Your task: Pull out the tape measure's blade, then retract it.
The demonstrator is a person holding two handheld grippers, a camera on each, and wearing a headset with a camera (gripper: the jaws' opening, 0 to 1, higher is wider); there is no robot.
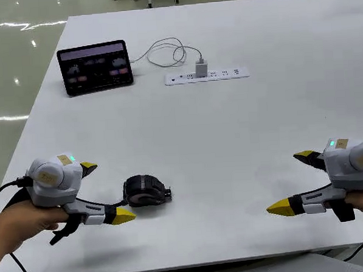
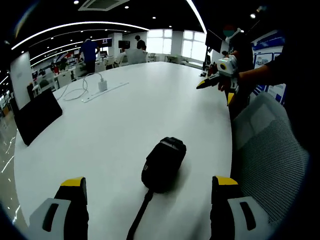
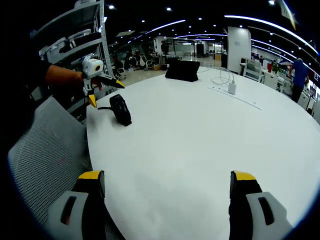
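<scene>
The black rounded tape measure (image 1: 145, 191) lay on the white worktop (image 1: 230, 133) just ahead of the left tool (image 1: 107, 191), whose yellow-tipped jaws stood wide apart (touching neither). The right tool (image 1: 289, 182), well apart, was likewise spread and held nothing.

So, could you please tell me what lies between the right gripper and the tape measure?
Bare white table runs from the tape measure to the right gripper, as the head view shows.
</scene>
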